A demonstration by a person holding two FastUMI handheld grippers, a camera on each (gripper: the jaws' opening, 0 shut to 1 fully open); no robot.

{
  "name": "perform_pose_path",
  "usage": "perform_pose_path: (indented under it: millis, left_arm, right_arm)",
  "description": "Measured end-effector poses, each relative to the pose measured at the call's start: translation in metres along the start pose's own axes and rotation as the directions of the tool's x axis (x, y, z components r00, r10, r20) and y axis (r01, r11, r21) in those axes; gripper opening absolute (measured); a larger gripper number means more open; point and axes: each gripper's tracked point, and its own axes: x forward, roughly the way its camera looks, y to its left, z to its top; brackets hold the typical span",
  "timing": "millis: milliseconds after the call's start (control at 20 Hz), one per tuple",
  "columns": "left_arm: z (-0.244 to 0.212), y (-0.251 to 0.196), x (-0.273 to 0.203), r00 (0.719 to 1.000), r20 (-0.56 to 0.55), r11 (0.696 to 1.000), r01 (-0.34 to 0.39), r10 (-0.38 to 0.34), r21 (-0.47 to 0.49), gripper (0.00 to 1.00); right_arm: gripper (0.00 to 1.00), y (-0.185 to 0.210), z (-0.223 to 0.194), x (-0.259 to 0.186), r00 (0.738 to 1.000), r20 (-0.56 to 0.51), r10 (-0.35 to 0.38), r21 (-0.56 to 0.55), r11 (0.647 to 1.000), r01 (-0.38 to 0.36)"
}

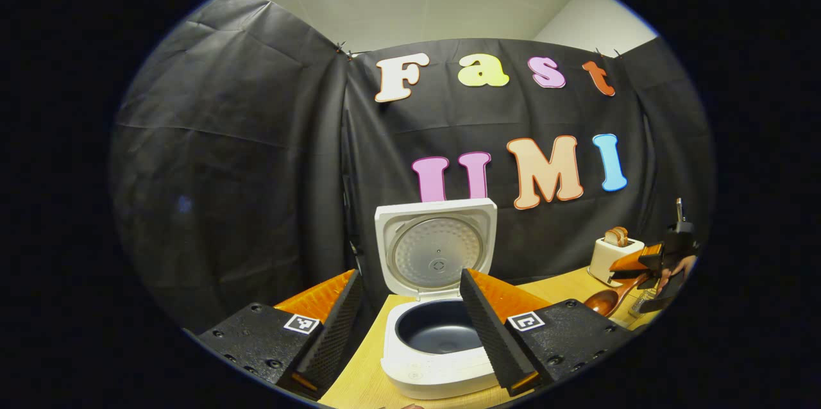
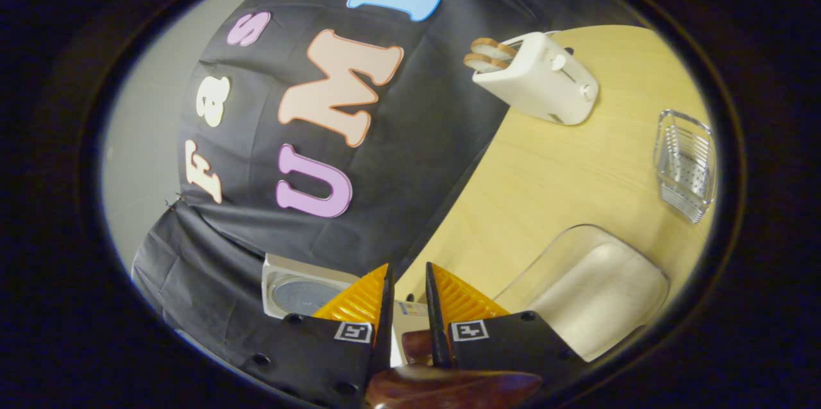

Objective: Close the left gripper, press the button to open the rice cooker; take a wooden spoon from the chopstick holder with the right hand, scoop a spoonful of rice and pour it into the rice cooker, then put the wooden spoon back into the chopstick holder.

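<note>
The white rice cooker stands open just ahead of my left gripper; its lid is upright and the dark inner pot is bare. The left fingers are spread wide, one on each side of the pot, with nothing between them. Far right, my right gripper holds the wooden spoon above the table. In the right gripper view the gripper is shut on the wooden spoon. That view is tilted, with the clear rice container and the mesh chopstick holder to the right.
A white toaster with bread slices stands at the back of the light wooden table; it is also at the far right as toaster. The cooker's lid is at lower left. Black cloth walls close the back and left.
</note>
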Motion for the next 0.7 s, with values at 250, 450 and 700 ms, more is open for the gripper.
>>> perform_pose_path:
  millis: [250, 450, 700]
  left_arm:
    - [-0.010, 0.028, -0.013, 0.999, -0.018, 0.998, -0.051, 0.051, -0.022, 0.90]
    - [-0.015, 0.051, -0.021, 0.995, -0.035, 0.995, -0.093, 0.092, -0.024, 0.90]
    - [-0.024, 0.081, -0.033, 0.987, -0.057, 0.988, -0.150, 0.148, -0.033, 0.90]
  right_arm:
    - [0.31, 0.060, -0.036, 0.032, 0.994, -0.060, 0.093, 0.001, 0.996, -0.093]
    - [0.30, 0.099, -0.078, 0.058, 0.983, -0.117, 0.143, -0.002, 0.989, -0.145]
    - [0.29, 0.130, -0.140, 0.089, 0.970, -0.184, 0.158, -0.060, 0.983, -0.171]
